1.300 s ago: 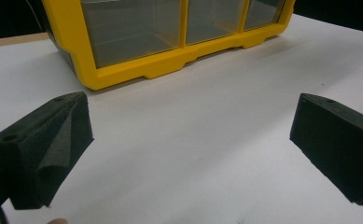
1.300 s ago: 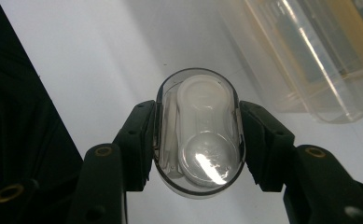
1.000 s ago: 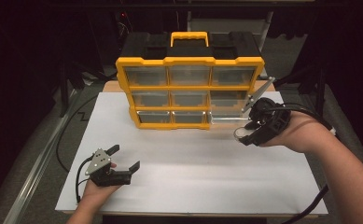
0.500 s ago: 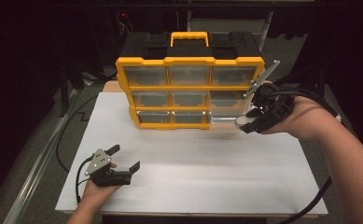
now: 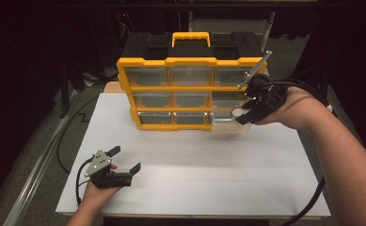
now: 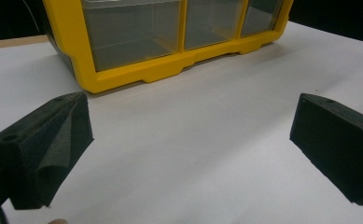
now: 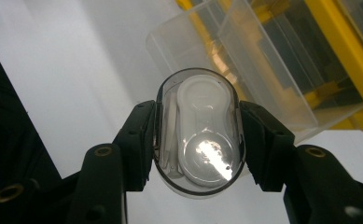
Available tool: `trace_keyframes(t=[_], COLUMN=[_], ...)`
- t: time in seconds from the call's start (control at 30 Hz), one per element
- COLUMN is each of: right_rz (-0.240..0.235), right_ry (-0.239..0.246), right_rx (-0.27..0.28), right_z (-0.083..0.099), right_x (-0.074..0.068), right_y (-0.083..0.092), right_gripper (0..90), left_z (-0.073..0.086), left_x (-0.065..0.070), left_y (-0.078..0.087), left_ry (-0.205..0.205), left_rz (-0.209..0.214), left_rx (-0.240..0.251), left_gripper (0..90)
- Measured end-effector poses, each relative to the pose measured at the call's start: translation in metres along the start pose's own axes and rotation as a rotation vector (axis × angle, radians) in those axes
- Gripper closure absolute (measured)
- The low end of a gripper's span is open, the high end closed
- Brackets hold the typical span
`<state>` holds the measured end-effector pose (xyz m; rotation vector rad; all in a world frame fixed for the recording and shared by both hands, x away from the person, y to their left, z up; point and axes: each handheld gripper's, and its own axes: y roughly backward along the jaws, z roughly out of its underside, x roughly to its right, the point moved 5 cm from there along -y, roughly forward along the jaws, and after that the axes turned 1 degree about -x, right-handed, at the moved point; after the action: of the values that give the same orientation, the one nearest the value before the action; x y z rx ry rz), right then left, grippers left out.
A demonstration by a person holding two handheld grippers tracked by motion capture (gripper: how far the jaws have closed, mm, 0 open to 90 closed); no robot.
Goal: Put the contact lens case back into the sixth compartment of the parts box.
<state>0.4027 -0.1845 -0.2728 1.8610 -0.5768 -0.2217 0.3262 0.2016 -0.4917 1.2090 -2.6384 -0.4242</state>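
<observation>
The right gripper [image 7: 198,140] squeezes a small clear case [image 7: 198,135] between its two black jaws. The case is oval, and a white shape with a round part lies inside it. The jaws press on its two long sides. In the high view the right gripper [image 5: 247,112] is up off the table, close to the bottom right corner of the yellow box [image 5: 190,92]. The case [image 5: 237,113] looks like a small pale spot at the tip of the gripper there.

Just past the case is a clear drawer [image 7: 244,56]. It sticks out of the yellow box [image 7: 352,51] at the bottom right. In the high view the drawer [image 5: 227,123] is pulled out onto the white board [image 5: 194,179], and the case is right above its outer end.

The left gripper [image 5: 119,165] rests low on the white board, well apart from the box. Its jaws are wide open with nothing between them. In the left gripper view the bare white board [image 6: 193,154] lies between the two black pads [image 6: 44,144], and the bottom row of the yellow box [image 6: 170,70] is farther off.

The box has nine clear drawers and a yellow handle [image 5: 190,37] on top.
</observation>
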Motion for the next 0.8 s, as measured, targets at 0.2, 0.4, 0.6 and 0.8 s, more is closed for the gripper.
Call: trace_keyframes(t=[0.2, 0.4, 0.6, 0.8], right_rz=[0.009, 0.018, 0.030, 0.043], right_ry=[-0.003, -0.004, -0.022, -0.034], right_rx=[-0.003, -0.013, -0.014, -0.016], right_z=[-0.011, -0.019, -0.025, -0.028], right_x=[0.004, 0.010, 0.017, 0.024], right_y=[-0.002, -0.006, -0.012, -0.016], right_gripper=[49.8, 49.7, 49.7, 49.7], left_z=[0.000, 0.000, 0.001, 0.001], left_x=[0.000, 0.000, 0.000, 0.001], left_y=[0.000, 0.000, 0.000, -0.001], left_ry=[-0.005, -0.004, -0.007, -0.009], left_rz=[0.002, 0.003, 0.005, 0.006], left_rx=[-0.006, -0.004, -0.007, -0.007], left_gripper=[0.4, 0.3, 0.4, 0.3])
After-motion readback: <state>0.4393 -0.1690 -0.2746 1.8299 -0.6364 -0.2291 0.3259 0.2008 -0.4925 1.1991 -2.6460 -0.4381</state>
